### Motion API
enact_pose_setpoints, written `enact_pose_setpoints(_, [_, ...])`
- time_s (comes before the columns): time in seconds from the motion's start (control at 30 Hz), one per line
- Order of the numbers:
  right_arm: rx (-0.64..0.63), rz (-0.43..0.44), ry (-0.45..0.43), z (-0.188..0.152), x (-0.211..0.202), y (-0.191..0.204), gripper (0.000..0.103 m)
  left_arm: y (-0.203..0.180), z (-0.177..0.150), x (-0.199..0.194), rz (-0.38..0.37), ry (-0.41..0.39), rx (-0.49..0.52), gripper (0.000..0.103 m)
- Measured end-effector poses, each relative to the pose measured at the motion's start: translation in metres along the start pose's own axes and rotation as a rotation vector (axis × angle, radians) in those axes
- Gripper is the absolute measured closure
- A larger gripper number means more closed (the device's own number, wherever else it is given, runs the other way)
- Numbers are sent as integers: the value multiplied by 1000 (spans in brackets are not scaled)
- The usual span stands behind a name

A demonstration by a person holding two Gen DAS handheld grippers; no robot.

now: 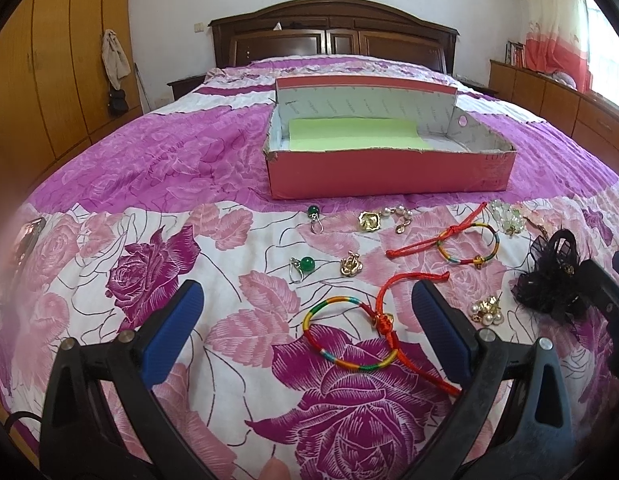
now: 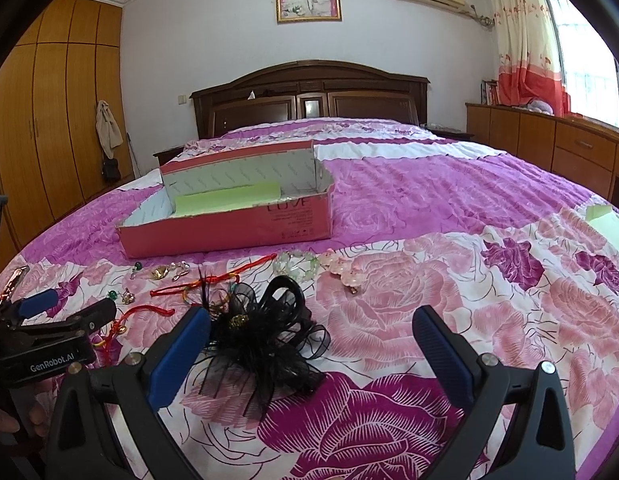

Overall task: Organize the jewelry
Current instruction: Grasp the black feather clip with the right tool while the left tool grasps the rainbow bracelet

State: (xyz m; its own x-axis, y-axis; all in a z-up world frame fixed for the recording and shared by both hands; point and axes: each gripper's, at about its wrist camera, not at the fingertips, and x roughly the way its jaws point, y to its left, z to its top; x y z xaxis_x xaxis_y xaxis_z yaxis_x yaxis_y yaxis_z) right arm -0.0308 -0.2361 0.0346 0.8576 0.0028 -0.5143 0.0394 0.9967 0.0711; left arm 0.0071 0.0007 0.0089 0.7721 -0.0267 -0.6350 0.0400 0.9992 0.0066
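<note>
An open red box [image 1: 389, 172] with a green pad inside sits on the floral bedspread; it also shows in the right wrist view [image 2: 229, 232]. Jewelry lies in front of it: two green bead earrings [image 1: 303, 266], gold pieces [image 1: 369, 222], pearl earrings [image 1: 487, 310], two rainbow cord bracelets [image 1: 349, 336], a clear bead bracelet [image 1: 507, 216] and a black feathered hair clip [image 2: 261, 336]. My left gripper [image 1: 309, 304] is open, with the near rainbow bracelet between its fingers. My right gripper [image 2: 309, 328] is open, with the hair clip next to its left finger.
A pink bead bracelet [image 2: 345, 270] lies right of the hair clip. A green pad [image 2: 607, 228] lies at the right of the bed. A phone [image 1: 27, 240] lies at the left edge. The headboard [image 2: 309, 96], wardrobe and cabinets surround the bed.
</note>
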Motion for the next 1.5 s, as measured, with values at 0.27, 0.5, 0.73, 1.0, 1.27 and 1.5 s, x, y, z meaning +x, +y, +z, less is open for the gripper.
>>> enact_pose_setpoints(0.27, [0, 43, 71, 2, 9, 5, 0, 2, 3, -1, -48, 60, 17, 6])
enact_pose_setpoints(0.5, [-47, 63, 157, 0, 29, 17, 0, 3, -3, 3, -67, 130, 30, 6])
enact_pose_setpoints(0.73, [-25, 72, 242, -7, 47, 14, 14, 2, -12, 19, -53, 195, 25, 11])
enact_pose_setpoints(1.0, [-18, 68, 264, -10, 52, 10, 18, -2, -15, 32, -43, 250, 39, 8])
enact_pose_setpoints(1.27, [-20, 56, 270, -10, 51, 10, 27, 2, -8, 18, -73, 215, 52, 44])
enact_pose_setpoints(1.5, [-23, 81, 262, -8, 46, 9, 45, 3, -5, 7, -117, 188, 45, 79])
